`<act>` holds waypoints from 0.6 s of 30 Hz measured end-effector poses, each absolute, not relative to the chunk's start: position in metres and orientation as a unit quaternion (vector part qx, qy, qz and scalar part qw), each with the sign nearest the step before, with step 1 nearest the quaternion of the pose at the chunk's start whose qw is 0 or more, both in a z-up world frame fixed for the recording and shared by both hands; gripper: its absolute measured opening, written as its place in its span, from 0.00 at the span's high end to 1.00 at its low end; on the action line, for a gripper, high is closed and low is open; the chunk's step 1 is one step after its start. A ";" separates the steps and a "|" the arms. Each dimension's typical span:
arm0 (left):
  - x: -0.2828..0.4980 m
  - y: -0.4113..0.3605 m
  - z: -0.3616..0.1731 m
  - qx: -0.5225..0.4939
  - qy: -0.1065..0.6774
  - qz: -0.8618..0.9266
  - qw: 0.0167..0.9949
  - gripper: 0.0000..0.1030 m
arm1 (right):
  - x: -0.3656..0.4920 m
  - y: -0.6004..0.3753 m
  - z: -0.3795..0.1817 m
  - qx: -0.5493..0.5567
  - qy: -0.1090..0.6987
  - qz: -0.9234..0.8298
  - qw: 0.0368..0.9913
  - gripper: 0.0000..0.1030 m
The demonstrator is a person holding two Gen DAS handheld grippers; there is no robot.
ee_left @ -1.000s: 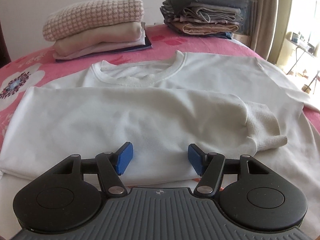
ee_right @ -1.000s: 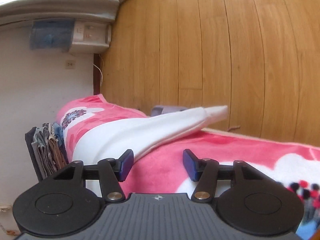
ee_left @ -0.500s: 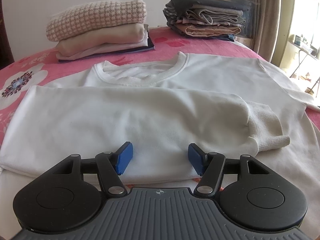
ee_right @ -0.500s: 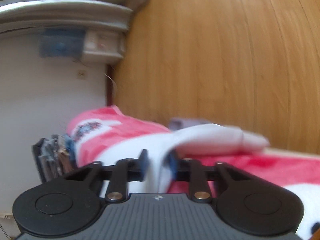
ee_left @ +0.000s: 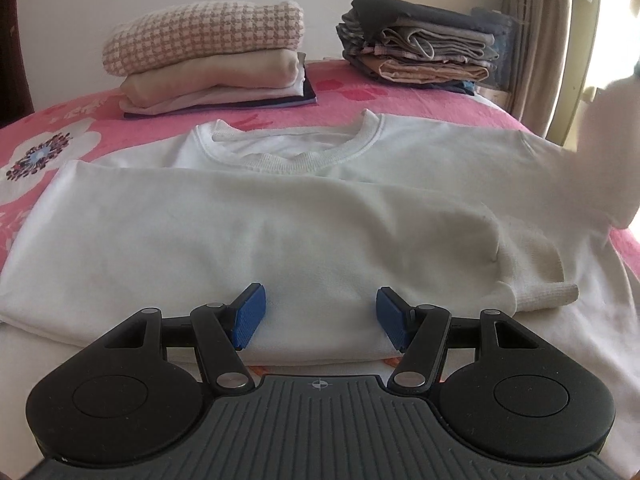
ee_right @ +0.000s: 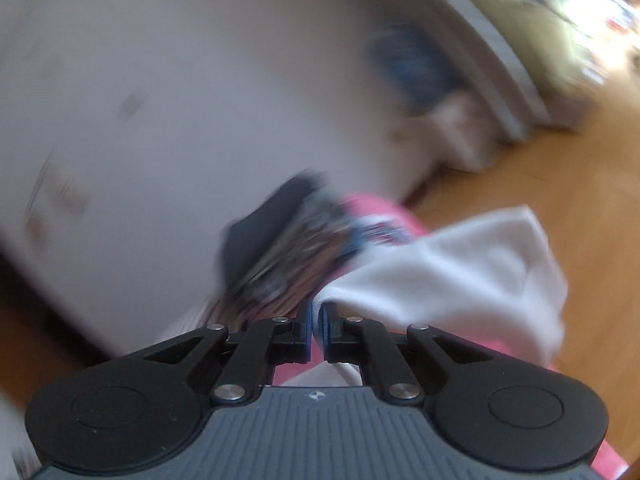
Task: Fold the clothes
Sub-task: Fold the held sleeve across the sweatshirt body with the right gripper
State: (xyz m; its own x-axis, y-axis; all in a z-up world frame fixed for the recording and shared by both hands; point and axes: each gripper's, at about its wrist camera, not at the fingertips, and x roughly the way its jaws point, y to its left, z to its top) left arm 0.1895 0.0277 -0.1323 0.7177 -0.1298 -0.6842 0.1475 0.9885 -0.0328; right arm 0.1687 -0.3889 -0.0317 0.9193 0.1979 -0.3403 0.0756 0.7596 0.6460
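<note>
White sweatshirt (ee_left: 280, 216) lies flat on the pink floral blanket (ee_left: 60, 136), one sleeve folded across its front w/ cuff (ee_left: 536, 280) at the right. L gripper (ee_left: 320, 316) hangs over the near edge, jaws spread, pads not touching cloth. R gripper (ee_right: 318, 322) is pinched tight on the other sleeve (ee_right: 460, 276), lifted off the bed; that view is blurred. Two stacks of folded clothes (ee_left: 208, 60) sit by the wall.

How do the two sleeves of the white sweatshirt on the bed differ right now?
The left-hand sleeve lies folded flat across the white sweatshirt; the right-hand sleeve is lifted off the pink bedspread. The flat one is free, ahead of the open left gripper; the lifted one is pinched in the shut right gripper. Both are white.
</note>
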 end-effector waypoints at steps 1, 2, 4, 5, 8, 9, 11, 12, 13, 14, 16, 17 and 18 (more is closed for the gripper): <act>0.189 0.029 -0.132 0.009 0.369 -0.075 0.926 0.40 | 0.173 -0.370 -0.028 0.317 0.209 0.050 0.924 0.95; 0.188 0.029 -0.131 0.007 0.369 -0.076 0.926 0.40 | 0.177 -0.351 -0.027 0.291 0.223 0.064 0.928 0.95; 0.186 0.031 -0.129 0.005 0.369 -0.078 0.926 0.40 | 0.188 -0.317 -0.034 0.243 0.260 0.074 0.932 0.95; 0.184 0.033 -0.129 0.004 0.369 -0.080 0.926 0.40 | 0.195 -0.303 -0.042 0.225 0.286 0.072 0.929 0.95; 0.180 0.037 -0.126 0.001 0.367 -0.085 0.926 0.40 | 0.219 -0.273 -0.075 0.189 0.382 0.054 0.903 0.92; 0.178 0.040 -0.125 -0.002 0.367 -0.086 0.926 0.40 | 0.223 -0.268 -0.085 0.178 0.411 0.043 0.893 0.86; 0.175 0.045 -0.123 -0.010 0.365 -0.086 0.927 0.40 | 0.225 -0.262 -0.098 0.163 0.455 0.018 0.875 0.72; 0.174 0.048 -0.122 -0.016 0.364 -0.086 0.927 0.40 | 0.223 -0.261 -0.099 0.157 0.460 0.009 0.874 0.68; 0.173 0.051 -0.122 -0.021 0.364 -0.086 0.927 0.40 | 0.217 -0.263 -0.094 0.153 0.447 0.004 0.881 0.67; 0.173 0.054 -0.122 -0.027 0.364 -0.085 0.927 0.40 | 0.211 -0.265 -0.088 0.150 0.434 -0.002 0.888 0.67; 0.172 0.058 -0.123 -0.037 0.365 -0.083 0.926 0.40 | 0.203 -0.271 -0.077 0.127 0.403 -0.014 0.906 0.67; 0.173 0.060 -0.123 -0.040 0.366 -0.082 0.926 0.40 | 0.201 -0.275 -0.072 0.118 0.396 -0.023 0.910 0.67; 0.173 0.060 -0.123 -0.042 0.366 -0.081 0.926 0.40 | 0.202 -0.281 -0.067 0.116 0.399 -0.033 0.909 0.67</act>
State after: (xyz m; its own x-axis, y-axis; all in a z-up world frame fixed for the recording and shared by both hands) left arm 0.1729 0.0605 -0.1235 0.7193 -0.1803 -0.6708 0.1194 0.9834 -0.1363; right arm 0.2021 -0.2812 -0.0674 0.6793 0.0331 -0.7331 0.1526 0.9708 0.1852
